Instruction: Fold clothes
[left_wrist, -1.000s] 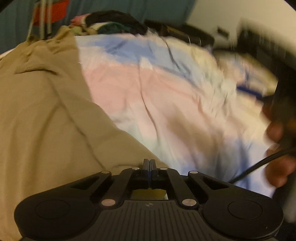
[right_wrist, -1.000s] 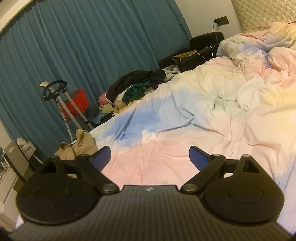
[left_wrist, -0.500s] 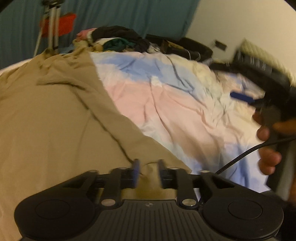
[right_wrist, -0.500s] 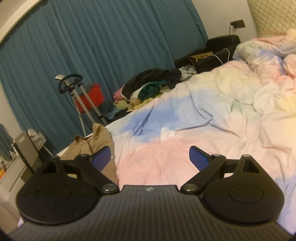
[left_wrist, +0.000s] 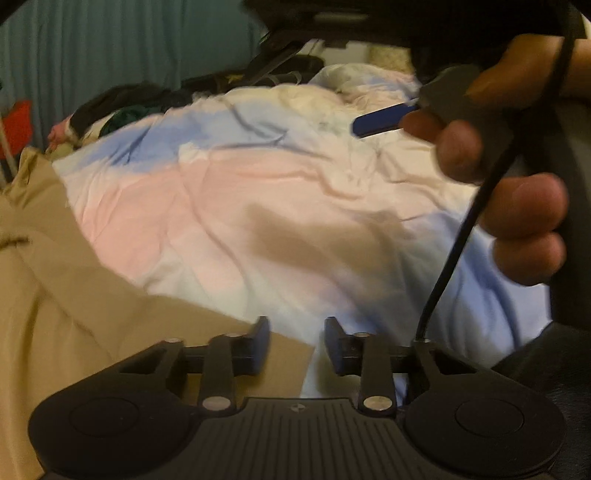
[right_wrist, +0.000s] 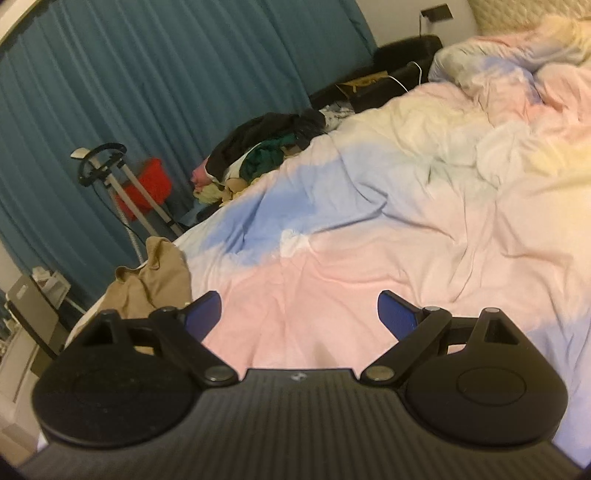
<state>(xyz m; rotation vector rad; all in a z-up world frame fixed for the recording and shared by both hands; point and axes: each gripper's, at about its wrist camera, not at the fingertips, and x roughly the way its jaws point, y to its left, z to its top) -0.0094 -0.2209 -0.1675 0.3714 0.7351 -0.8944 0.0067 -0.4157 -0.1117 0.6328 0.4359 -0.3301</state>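
A tan garment lies spread over the left side of the bed, and its corner reaches under my left gripper. The left jaws stand apart and are closing; the corner's edge lies in the gap below them, and the pads do not press on it. In the right wrist view the same tan garment is bunched at the bed's left edge. My right gripper hangs wide open over the pink part of the duvet, with nothing between its fingers. The left wrist view shows one of its blue fingers and the hand holding it.
A heap of dark and green clothes sits at the bed's far edge. A garment steamer stand and a red item stand before the blue curtain. A black cable hangs close to the left gripper.
The left gripper has gone from shut on the tan garment's corner to apart, letting it go, and has sunk and shifted right. The hand with the right gripper now looms close above it.
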